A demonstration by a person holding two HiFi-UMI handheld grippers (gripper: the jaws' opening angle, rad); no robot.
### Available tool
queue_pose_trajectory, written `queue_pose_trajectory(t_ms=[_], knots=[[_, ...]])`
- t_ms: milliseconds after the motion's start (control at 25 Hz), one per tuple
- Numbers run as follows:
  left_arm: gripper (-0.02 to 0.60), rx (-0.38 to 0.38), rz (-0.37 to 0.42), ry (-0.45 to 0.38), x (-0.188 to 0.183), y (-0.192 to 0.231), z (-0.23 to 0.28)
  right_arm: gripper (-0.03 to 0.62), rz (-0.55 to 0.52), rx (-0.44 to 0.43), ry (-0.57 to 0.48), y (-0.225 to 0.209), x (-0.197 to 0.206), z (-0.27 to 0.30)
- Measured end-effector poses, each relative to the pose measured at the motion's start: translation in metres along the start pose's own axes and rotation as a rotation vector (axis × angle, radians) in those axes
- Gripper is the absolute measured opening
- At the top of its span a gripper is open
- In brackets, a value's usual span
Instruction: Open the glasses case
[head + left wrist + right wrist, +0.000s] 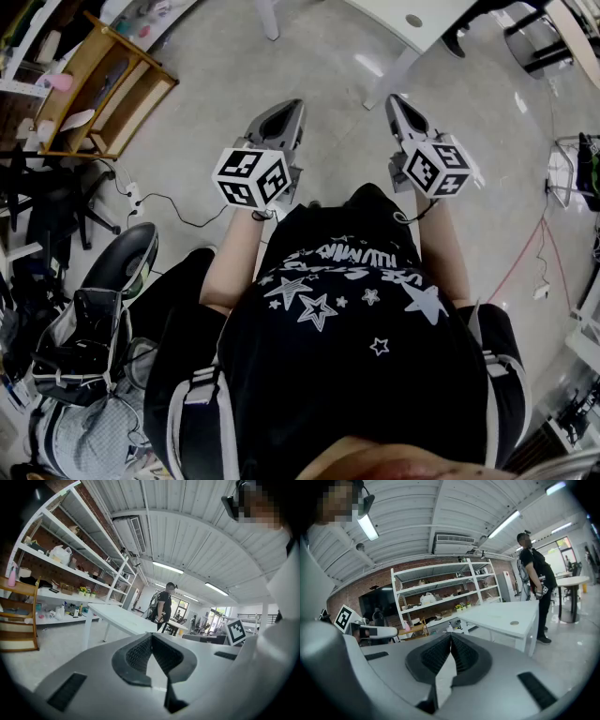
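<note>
Head view, left gripper point(289, 111) and right gripper point(397, 101) held side by side above the floor point(328, 56), both with jaws closed tip to tip on nothing, white table point(427, 23) ahead of the right gripper, glasses case in no view.

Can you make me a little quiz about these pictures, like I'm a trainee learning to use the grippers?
1. True or false: the left gripper has its jaws shut with nothing between them.
2. What stands ahead of the right gripper in its own view? A) a white table B) a bathtub C) a parked car
3. How many grippers show in the head view?
Key: 1 true; 2 A; 3 two.
</note>
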State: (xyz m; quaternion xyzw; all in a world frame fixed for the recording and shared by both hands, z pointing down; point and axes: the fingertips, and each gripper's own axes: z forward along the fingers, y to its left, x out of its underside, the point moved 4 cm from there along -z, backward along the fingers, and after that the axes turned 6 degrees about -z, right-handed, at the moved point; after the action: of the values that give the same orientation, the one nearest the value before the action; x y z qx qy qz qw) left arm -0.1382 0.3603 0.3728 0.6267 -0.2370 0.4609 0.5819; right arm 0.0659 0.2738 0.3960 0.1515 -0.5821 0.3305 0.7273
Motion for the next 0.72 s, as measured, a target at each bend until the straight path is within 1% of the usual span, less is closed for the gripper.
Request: queue_pose_trajectory(t_ms=[160,360,600,720], knots=[[0.012,-0.005,-0.006,-0.018,-0.002,-0.001,0.01,0.009,-0.01,-0.001,0.002,-0.014,-0.001,0.002],[0.012,-0.013,0.001,0.002,0.002,-0.001,0.033,0.009,0.008,0.014,-0.034,-0.041,-0.006,0.006],[0.012,-0.05,0.021,0.019,-0.003,0.003,0.091,0.009,0.023,-0.013,-0.026,-0.087,-0.016,0.035],[0.012,-0.068,0.049,0.027,-0.007,0.0,0.127,0.009,0.036,-0.016,-0.032,-0.119,-0.027,0.046]])
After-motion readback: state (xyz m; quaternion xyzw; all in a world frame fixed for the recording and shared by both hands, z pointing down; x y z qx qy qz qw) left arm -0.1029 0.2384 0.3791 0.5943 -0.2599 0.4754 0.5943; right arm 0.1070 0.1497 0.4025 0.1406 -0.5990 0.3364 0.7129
